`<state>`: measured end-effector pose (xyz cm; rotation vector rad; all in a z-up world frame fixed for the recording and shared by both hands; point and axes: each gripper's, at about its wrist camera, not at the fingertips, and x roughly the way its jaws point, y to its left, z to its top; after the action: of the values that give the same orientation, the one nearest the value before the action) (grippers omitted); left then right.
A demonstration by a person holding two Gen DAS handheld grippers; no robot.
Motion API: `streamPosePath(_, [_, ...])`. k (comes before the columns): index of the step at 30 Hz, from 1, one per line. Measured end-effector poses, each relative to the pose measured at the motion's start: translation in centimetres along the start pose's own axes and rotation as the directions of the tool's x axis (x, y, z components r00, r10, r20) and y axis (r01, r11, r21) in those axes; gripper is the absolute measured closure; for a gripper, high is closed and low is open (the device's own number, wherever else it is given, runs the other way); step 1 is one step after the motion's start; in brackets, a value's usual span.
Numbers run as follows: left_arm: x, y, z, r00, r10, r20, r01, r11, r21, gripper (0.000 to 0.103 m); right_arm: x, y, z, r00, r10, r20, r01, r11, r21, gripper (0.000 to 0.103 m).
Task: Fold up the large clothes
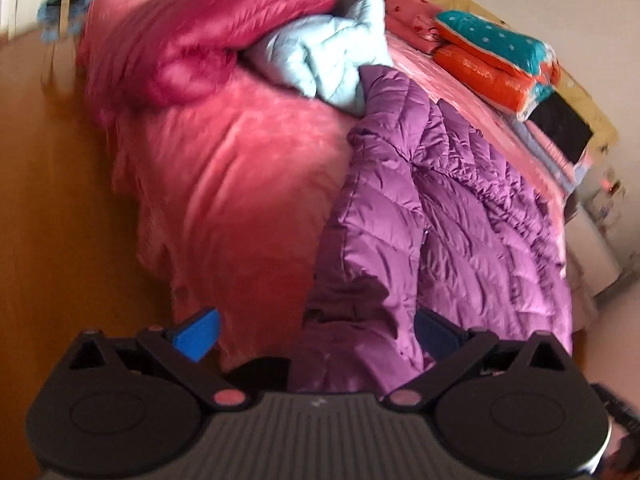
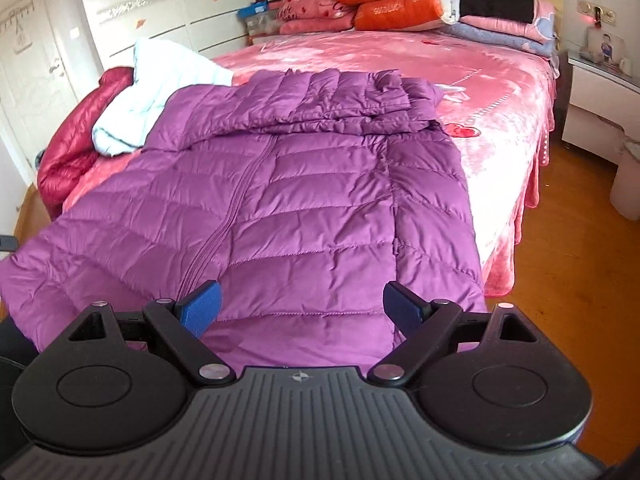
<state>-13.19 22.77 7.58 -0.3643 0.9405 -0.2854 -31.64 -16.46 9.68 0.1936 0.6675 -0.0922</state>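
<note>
Bedroom with a wooden floor and white wardrobe doors at 11 o'clock in the right wrist view. Largest item: a bed under a pink plush cover, its headboard end stacked with folded bedding and cushions, presumably parked there to leave the near end free as a folding surface. Spread across that near end lies the purple quilted down jacket, front up, zip running from 12 toward 7 o'clock, hem hanging over the bed edge toward the cameras, one sleeve already laid across the chest near the collar. At 10 o'clock wait a pale blue garment and a crimson down jacket, heaped together. Right hand-held gripper: fingers spread wide, holding nothing, poised just above the hem. Left hand-held gripper: likewise spread and empty, at the jacket's side edge; this view is motion-blurred.
</note>
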Motion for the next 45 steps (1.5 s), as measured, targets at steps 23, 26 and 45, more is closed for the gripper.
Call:
streamPosePath(23, [5.0, -1.6, -0.2, 0.97, -0.189, -0.153, 0.176, 0.98, -0.095, 0.077, 0.0, -16.6, -2.5, 0.995, -0.086, -0.06, 0.103, 0.725, 0.681, 0.0])
streamPosePath(26, [4.2, -1.2, 0.6, 0.964, -0.239, -0.118, 0.221, 0.964, -0.148, 0.084, 0.8, -16.9, -2.7, 0.994, -0.057, -0.093, 0.106, 0.707, 0.699, 0.0])
streamPosePath(45, [2.9, -0.8, 3.0, 0.971, -0.239, -0.025, 0.229, 0.952, -0.205, 0.086, 8.2, -13.5, -3.5, 0.873, 0.154, -0.464, 0.147, 0.823, 0.549, 0.0])
